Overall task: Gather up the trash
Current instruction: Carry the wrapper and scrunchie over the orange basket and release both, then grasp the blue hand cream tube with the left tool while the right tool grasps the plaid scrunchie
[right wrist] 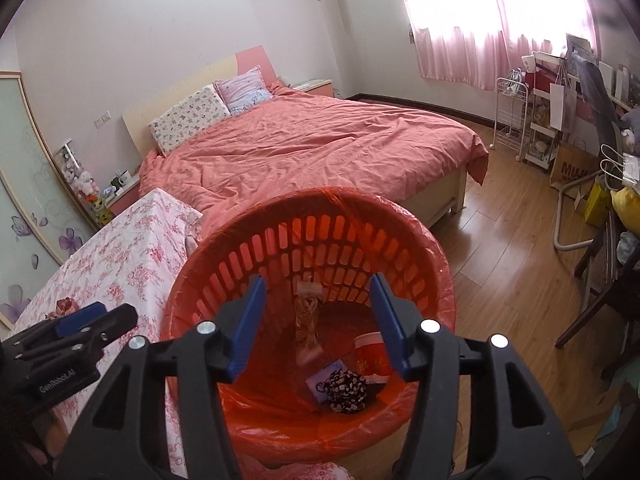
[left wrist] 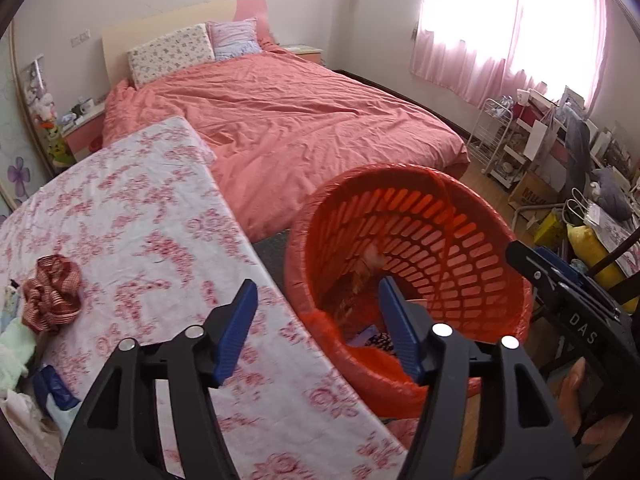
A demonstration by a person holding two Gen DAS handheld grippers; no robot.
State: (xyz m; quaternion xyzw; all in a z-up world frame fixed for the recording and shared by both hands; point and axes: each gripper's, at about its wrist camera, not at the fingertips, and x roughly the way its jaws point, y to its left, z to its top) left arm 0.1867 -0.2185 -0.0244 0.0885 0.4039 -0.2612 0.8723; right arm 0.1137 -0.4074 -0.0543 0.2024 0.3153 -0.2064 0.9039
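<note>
An orange slotted trash basket (right wrist: 320,208) with an orange liner stands beside a table with a floral cloth (left wrist: 132,240); it also shows in the left wrist view (left wrist: 472,216). Inside lie a snack wrapper (right wrist: 306,320), a red paper cup (right wrist: 370,356), a black-and-white patterned wad (right wrist: 345,390) and a purple scrap. My right gripper (right wrist: 318,284) is open and empty right above the basket. My left gripper (left wrist: 318,288) is open and empty over the table's edge next to the basket. A red striped crumpled cloth (left wrist: 52,294) lies on the table at left.
Pale green and blue items (left wrist: 16,344) lie at the table's left edge. A bed with a pink cover (left wrist: 304,120) is behind. Shelves, boxes and bags (right wrist: 580,152) crowd the right wall over a wooden floor (right wrist: 508,264).
</note>
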